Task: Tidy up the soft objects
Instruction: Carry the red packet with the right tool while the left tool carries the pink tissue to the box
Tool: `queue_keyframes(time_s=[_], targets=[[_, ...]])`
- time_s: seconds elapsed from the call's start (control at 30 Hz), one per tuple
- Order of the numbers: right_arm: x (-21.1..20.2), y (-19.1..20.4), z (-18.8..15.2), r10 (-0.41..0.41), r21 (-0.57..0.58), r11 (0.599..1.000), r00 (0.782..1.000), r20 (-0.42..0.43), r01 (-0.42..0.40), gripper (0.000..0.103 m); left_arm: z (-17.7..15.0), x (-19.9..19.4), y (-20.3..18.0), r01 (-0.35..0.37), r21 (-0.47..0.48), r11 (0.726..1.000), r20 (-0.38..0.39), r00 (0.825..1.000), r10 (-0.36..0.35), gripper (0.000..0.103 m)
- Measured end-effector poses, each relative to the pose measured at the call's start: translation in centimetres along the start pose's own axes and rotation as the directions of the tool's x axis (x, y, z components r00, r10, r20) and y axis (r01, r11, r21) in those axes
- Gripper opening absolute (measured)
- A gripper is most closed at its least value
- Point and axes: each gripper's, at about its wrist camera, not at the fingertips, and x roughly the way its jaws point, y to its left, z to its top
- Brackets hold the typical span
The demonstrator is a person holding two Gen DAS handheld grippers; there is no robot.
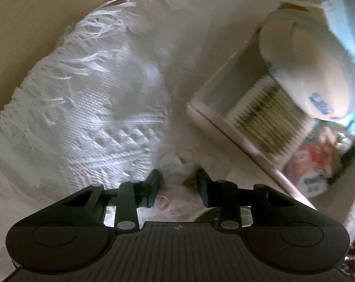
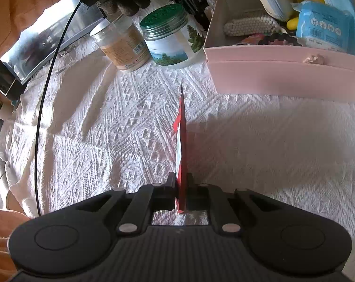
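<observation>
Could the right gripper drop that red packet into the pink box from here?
Probably yes. The right gripper pinches the red packet, and only bare cloth lies before the pink box; its open top shows some room.

two jars (image 2: 151, 40) on tablecloth (image 2: 121, 127) left of box (image 2: 280, 70), cotton swabs (image 2: 250, 26) inside box

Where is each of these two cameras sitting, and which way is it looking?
Left wrist: on the left gripper, looking steeply down at the white cloth and a thin plastic bag between its open fingers; only the gripper shows.
Right wrist: on the right gripper, looking slantwise across the cloth at two jars; it pinches a thin red packet; an orange sleeve shows.
Shared: the cloth and the pink box holding cotton swabs.
</observation>
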Motion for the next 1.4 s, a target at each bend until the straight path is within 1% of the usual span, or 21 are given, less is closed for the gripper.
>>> queue_keyframes(time_s=[0.07,0.2,0.3,0.33,0.43,0.47,0.5,0.57,0.63,0.77,0.87,0.9,0.97,1.07,1.1,1.2,1.23,1.27,1.33,1.37,1.4], targets=[[0.0,-0.1,0.0,0.003,0.005,1.0,1.0,0.001,-0.003,0.007,-0.1,-0.9,0.3,0.024,0.016,1.0,0.004,1.0,-0.024,0.039],[0.0,0.1,0.0,-0.004,-0.004,1.0,1.0,0.002,0.004,0.007,0.0,-3.3,0.8,0.032,0.034,0.999,0.046,0.998,-0.034,0.039],[0.0,0.3,-0.1,-0.007,-0.007,1.0,1.0,0.005,0.007,0.007,0.0,-5.3,1.2,0.027,0.013,1.0,0.081,0.996,-0.028,0.039],[0.0,0.3,-0.1,-0.007,-0.007,1.0,1.0,0.006,0.007,0.007,0.0,-5.7,1.4,0.005,-0.003,1.0,0.085,0.996,-0.005,0.039],[-0.1,0.3,-0.2,-0.008,-0.004,1.0,1.0,0.011,0.008,0.007,-0.1,-5.2,0.9,-0.087,-0.033,0.996,0.068,0.994,0.09,0.039],[-0.1,0.3,-0.2,-0.008,-0.002,1.0,1.0,0.015,0.008,0.007,0.2,-4.4,0.5,-0.102,-0.043,0.994,0.055,0.993,0.104,0.038],[-0.1,0.2,-0.3,-0.008,0.001,1.0,1.0,0.018,0.008,0.007,0.3,-3.7,0.2,-0.1,-0.05,0.994,0.04,0.994,0.102,0.038],[-0.2,0.2,-0.4,-0.007,0.005,1.0,1.0,0.026,0.007,0.007,0.5,-2.2,-0.1,-0.071,-0.056,0.996,0.014,0.997,0.072,0.038],[-0.2,0.1,-0.6,-0.005,0.012,1.0,0.999,0.035,0.005,0.007,0.9,-1.3,-0.2,-0.067,-0.042,0.997,-0.006,0.998,0.067,0.04],[-0.3,0.1,-0.7,-0.011,0.024,1.0,0.999,0.043,0.01,0.007,1.7,-0.7,0.3,-0.062,-0.027,0.998,-0.025,0.998,0.061,0.04],[-0.3,0.1,-0.7,-0.012,0.024,1.0,0.999,0.048,0.011,0.007,1.9,0.2,0.7,-0.044,-0.008,0.999,-0.024,0.999,0.044,0.045],[-0.3,0.1,-0.7,-0.011,0.024,1.0,0.999,0.048,0.01,0.007,1.9,0.1,0.8,-0.035,0.006,0.999,-0.028,0.999,0.035,0.049],[-0.3,0.1,-0.7,-0.011,0.021,1.0,0.999,0.047,0.01,0.007,1.6,-0.1,0.9,-0.029,0.019,0.999,-0.029,0.999,0.03,0.05],[-0.3,0.1,-0.6,-0.014,0.017,1.0,0.999,0.046,0.013,0.007,1.3,0.4,0.8,-0.096,0.013,0.995,-0.019,0.995,0.096,0.059],[-0.3,0.1,-0.6,-0.015,0.014,1.0,0.999,0.046,0.014,0.007,1.4,0.4,1.0,-0.113,0.01,0.994,-0.017,0.993,0.113,0.067],[-0.3,0.3,-0.6,-0.021,0.004,1.0,0.999,0.046,0.021,0.007,1.6,0.3,1.9,-0.098,-0.018,0.995,-0.01,0.995,0.097,0.066],[-0.3,0.4,-0.6,-0.025,0.0,1.0,0.999,0.048,0.025,0.008,1.6,0.2,2.2,-0.095,-0.026,0.995,-0.008,0.995,0.095,0.064],[-0.3,0.5,-0.6,-0.028,-0.006,1.0,0.998,0.05,0.028,0.009,1.5,0.0,2.5,-0.099,-0.033,0.994,-0.004,0.995,0.099,0.061],[-0.3,0.5,-0.3,-0.041,-0.014,0.999,0.998,0.057,0.042,0.012,1.5,-0.7,3.4,-0.107,-0.05,0.993,0.005,0.994,0.107,0.051],[-0.3,0.5,-0.2,-0.045,-0.016,0.999,0.997,0.06,0.046,0.015,1.1,-1.6,4.6,-0.1,-0.063,0.993,0.009,0.995,0.101,0.05],[-0.4,0.4,0.0,-0.05,-0.018,0.999,0.997,0.065,0.051,0.021,1.0,-1.7,5.0,-0.089,-0.078,0.993,0.012,0.996,0.09,0.05]])
